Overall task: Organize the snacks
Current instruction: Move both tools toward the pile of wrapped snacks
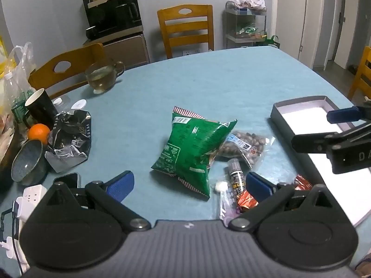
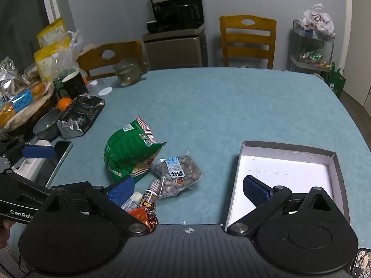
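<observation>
Hovering: you hold both tongs above the desk (image 2: 231,106), tilted down, neither touching anything.
Left tongs (image 1: 189,184): jaws spread as wide as they go, nothing gripped; green bag sits ahead between the blue pads, not touched.
Right tongs (image 2: 189,187): jaws also fully spread, empty; left pad over the snack pile, right pad over the box.
Green bag (image 1: 192,148): crumpled, mid-desk, leaning over the nut packet.
Nut packet (image 2: 177,173): clear pack of nuts, flat on the desk, touching the green bag's right edge.
Small snacks: dark stick pack (image 1: 235,180), orange-red wrapper (image 2: 141,215) and a clear wrapped piece (image 1: 220,186), bunched just in front of the nut packet.
Box (image 2: 334,159): shallow, dark rim, white inside, right of the pile, apart from it; no snack inside it.
Left-edge clutter: black foil bag (image 1: 69,143), orange (image 1: 38,133), grey bowl (image 1: 27,161), black cup (image 1: 40,106), phone (image 2: 58,159), power strip (image 1: 29,199).
Far side: glass mug (image 1: 103,76) near desk edge, wooden chairs (image 1: 185,27) behind.
</observation>
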The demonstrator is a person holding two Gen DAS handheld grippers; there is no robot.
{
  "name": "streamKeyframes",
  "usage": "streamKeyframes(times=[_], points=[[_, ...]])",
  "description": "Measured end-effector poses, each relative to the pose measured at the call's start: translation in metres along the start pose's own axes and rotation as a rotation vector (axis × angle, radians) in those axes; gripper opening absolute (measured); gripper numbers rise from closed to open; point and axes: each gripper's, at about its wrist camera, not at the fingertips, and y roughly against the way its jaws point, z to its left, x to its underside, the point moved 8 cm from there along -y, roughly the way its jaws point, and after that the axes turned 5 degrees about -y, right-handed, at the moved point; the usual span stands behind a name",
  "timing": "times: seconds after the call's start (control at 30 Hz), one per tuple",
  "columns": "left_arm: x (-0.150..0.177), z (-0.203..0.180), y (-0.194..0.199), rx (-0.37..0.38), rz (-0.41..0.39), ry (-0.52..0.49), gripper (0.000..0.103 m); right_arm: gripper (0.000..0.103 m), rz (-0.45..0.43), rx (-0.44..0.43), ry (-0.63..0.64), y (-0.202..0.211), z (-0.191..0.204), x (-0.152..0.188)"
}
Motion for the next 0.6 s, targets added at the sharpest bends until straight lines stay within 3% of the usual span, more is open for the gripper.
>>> streamKeyframes(times=[0.6], points=[[0.0035,-0.0037,-0.0039,0.027,0.027,0.036,0.103,0.101,0.018,-0.014,0.033,-0.002,0.0045,0.0047]])
